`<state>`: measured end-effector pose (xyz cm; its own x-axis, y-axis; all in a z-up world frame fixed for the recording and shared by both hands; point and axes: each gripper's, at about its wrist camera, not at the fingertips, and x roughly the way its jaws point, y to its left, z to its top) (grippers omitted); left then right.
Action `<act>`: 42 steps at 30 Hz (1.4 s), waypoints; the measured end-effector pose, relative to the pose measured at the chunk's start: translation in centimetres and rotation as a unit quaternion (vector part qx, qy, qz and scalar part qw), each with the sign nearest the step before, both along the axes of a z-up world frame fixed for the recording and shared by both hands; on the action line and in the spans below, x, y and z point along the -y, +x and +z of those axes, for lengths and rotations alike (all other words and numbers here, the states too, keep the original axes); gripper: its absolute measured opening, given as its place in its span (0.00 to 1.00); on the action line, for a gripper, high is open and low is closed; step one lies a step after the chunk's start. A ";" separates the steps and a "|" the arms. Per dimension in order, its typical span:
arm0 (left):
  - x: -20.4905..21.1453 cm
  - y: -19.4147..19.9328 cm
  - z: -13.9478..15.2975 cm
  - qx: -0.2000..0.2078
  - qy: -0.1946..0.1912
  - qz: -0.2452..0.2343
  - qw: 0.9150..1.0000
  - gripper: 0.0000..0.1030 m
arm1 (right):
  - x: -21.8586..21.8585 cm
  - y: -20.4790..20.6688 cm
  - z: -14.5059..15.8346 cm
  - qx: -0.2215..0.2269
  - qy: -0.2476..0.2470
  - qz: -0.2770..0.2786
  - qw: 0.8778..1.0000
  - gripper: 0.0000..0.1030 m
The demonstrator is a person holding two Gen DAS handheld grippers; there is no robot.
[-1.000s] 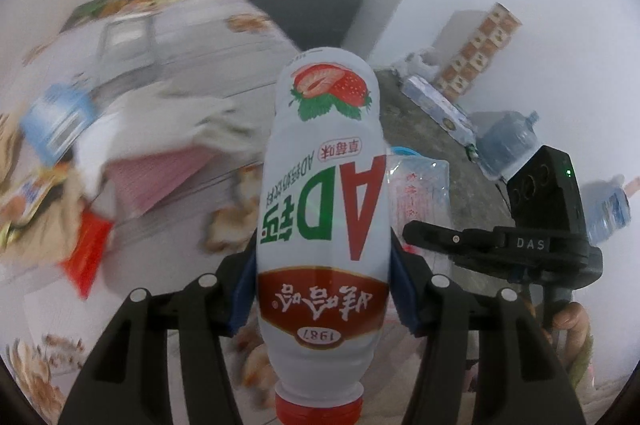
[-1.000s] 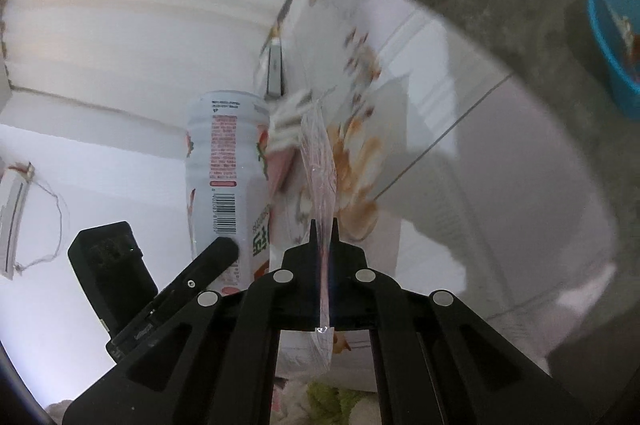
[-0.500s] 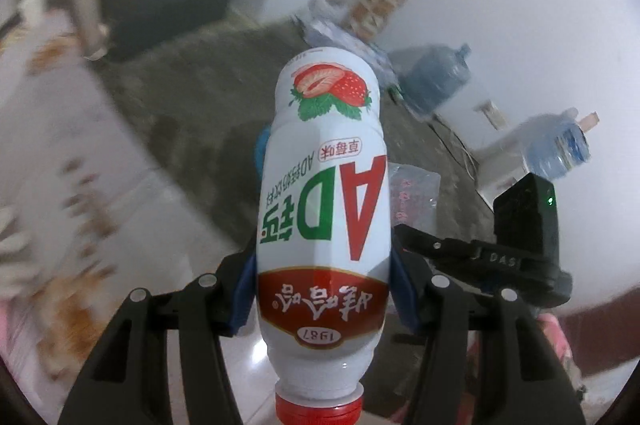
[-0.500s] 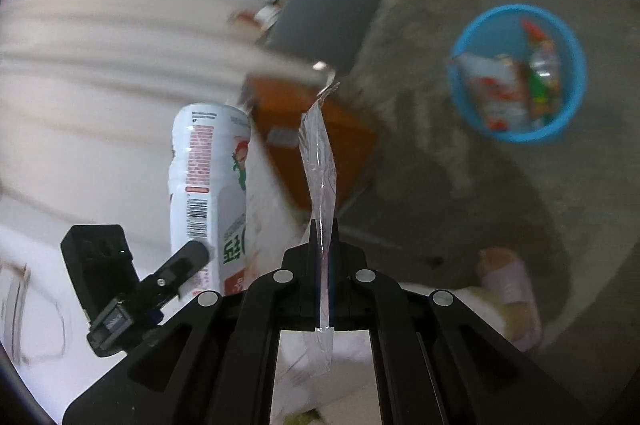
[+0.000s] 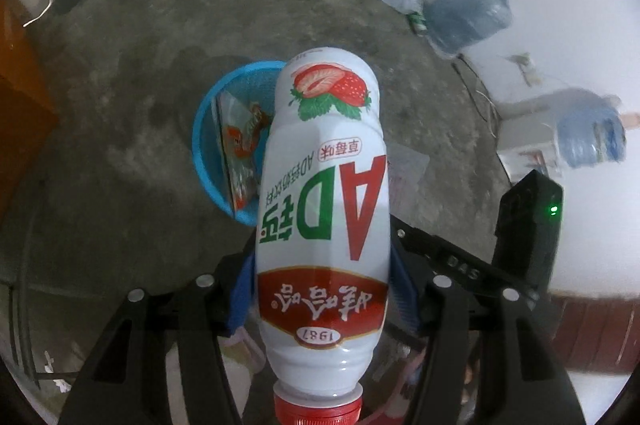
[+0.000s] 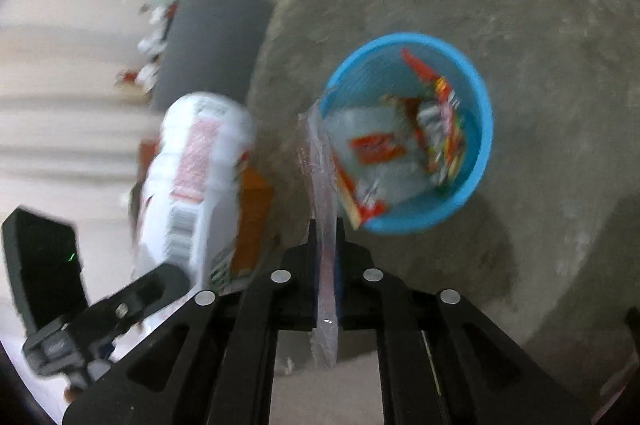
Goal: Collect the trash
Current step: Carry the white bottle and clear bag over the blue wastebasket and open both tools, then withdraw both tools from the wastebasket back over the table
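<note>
Left gripper [image 5: 322,299]: its jaws have just been opening, and a white drink bottle [image 5: 324,209] is seen between the blue pads [image 5: 240,299], cap end toward the camera. A thin gap seems to show at the right-hand pad, so the hold is judged to be loosening; whether the left-hand pad is in contact cannot be told.

Right gripper [image 6: 326,257]: its jaws have just been opening too. A clear plastic wrapper [image 6: 320,185] is seen edge-on between them, with dark space on either side of the film, so it is no longer pinched.

What has changed: a second ago a littered table and a wall were in front of the two cameras; now both views are filled by the grey floor and the blue wastebasket [image 6: 484,113]. The grippers have been brought over the bin and tipped downward.

Where the trash is: the bottle is seen directly over the basket's near rim in the left view; the wrapper's upper end overlaps the basket's left rim in the right view. Snack packets [image 6: 436,121] already lie inside the basket.

Meaning for the task: both items are judged to be at the point of release. The wrapper is light and lies at the rim, so it may be carried outside the bin.

Writing on the bottle, read upside down: "AD" in red and green with Chinese characters beside it, a strawberry picture, a red band with white script, and "1987" in an oval. A barcode is shown on its back in the right view.

Writing on the right gripper's body: "DAS".
</note>
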<state>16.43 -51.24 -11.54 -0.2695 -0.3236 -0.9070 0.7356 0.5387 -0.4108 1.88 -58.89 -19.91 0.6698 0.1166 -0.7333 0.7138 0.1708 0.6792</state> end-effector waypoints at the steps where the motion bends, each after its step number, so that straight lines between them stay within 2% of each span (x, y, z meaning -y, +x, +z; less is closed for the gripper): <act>1: 0.9 0.6 -0.3 -0.001 -0.002 0.011 1.000 0.72 | 1.1 0.5 -1.3 0.000 0.004 -0.008 1.000 0.49; 2: 1.5 1.4 -0.4 0.003 -0.004 0.031 1.000 0.75 | 1.9 0.8 -2.6 -0.006 0.011 -0.020 1.000 0.68; 5: 1.1 2.9 -0.2 0.004 -0.004 0.070 0.998 0.76 | 2.6 0.4 -5.1 -0.018 0.035 -0.046 0.998 0.68; 7: 0.1 3.3 0.2 -0.004 -0.014 0.070 0.997 0.76 | 2.4 -0.2 -5.7 -0.012 0.041 -0.053 0.998 0.68; 10: -1.7 3.6 1.7 0.031 -0.022 0.059 0.998 0.76 | 1.2 -0.9 -5.8 -0.011 0.037 -0.043 0.998 0.68; 16: -5.3 3.1 4.0 0.035 -0.043 0.069 0.996 0.76 | 0.7 -1.8 -4.6 -0.009 0.014 -0.036 0.999 0.68; 21: -9.9 0.7 8.2 0.058 -0.091 0.053 0.993 0.76 | -1.2 -4.6 -1.2 -0.002 -0.025 -0.026 0.999 0.68; 25: -14.9 -0.5 11.2 0.061 -0.134 0.067 0.987 0.78 | -2.8 -6.3 2.2 0.003 -0.066 -0.010 0.998 0.68; 27: -17.6 -1.1 12.6 0.067 -0.156 0.077 0.982 0.79 | -3.7 -6.7 3.8 0.002 -0.090 0.000 0.996 0.68; 32: -25.5 -3.6 16.0 0.125 -0.206 0.094 0.966 0.83 | -7.3 -6.3 8.6 0.004 -0.154 0.031 0.988 0.71; 35: -30.7 -5.3 16.6 0.143 -0.228 0.122 0.955 0.83 | -10.7 -5.3 10.9 0.021 -0.188 0.063 0.980 0.78; 38: -35.7 -6.3 15.9 0.122 -0.231 0.155 0.953 0.84 | -14.2 -3.9 10.8 0.052 -0.168 0.093 0.980 0.81; 40: -38.9 -7.1 15.3 0.123 -0.223 0.175 0.951 0.84 | -16.5 -2.8 10.8 0.046 -0.175 0.117 0.976 0.81; 42: -42.1 -7.8 15.0 0.140 -0.212 0.201 0.946 0.84 | -19.7 -1.3 11.2 0.016 -0.205 0.150 0.967 0.81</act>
